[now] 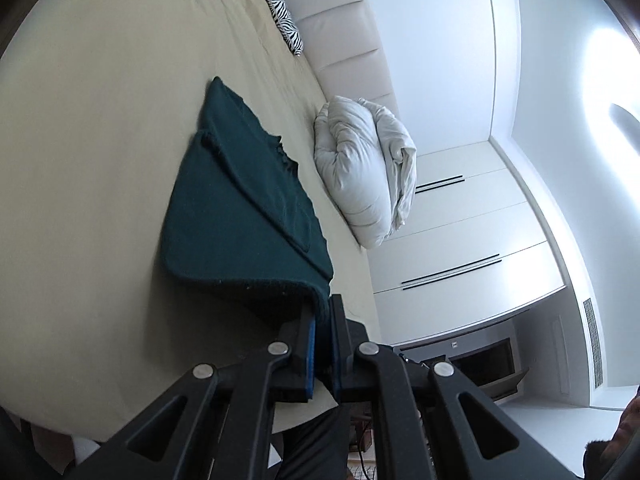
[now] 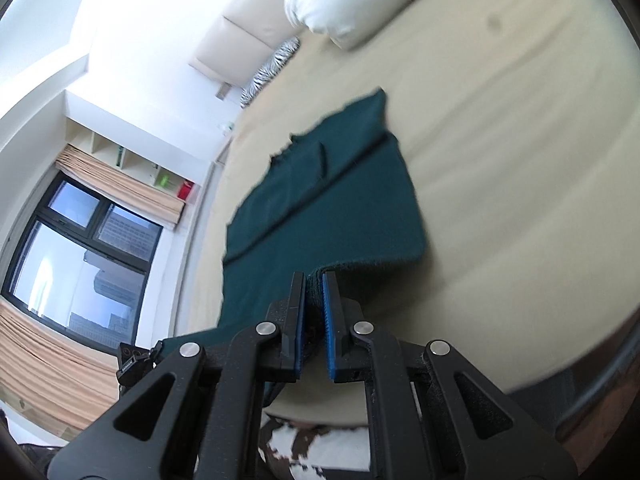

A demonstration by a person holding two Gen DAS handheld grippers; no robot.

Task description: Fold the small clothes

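With both grippers [image 1: 322, 312] [image 2: 314, 292] clenched on the cloth's [image 1: 240, 208] near hem above the bed [image 1: 100, 120], uneven lifting could skew your fold.

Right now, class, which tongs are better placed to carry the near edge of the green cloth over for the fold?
Neither: both. Left tongs and right tongs are each shut on the green cloth, lifting its near edge off the bed.

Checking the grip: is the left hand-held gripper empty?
No, the left hand-held gripper pinches the dark green knitted garment's near edge.
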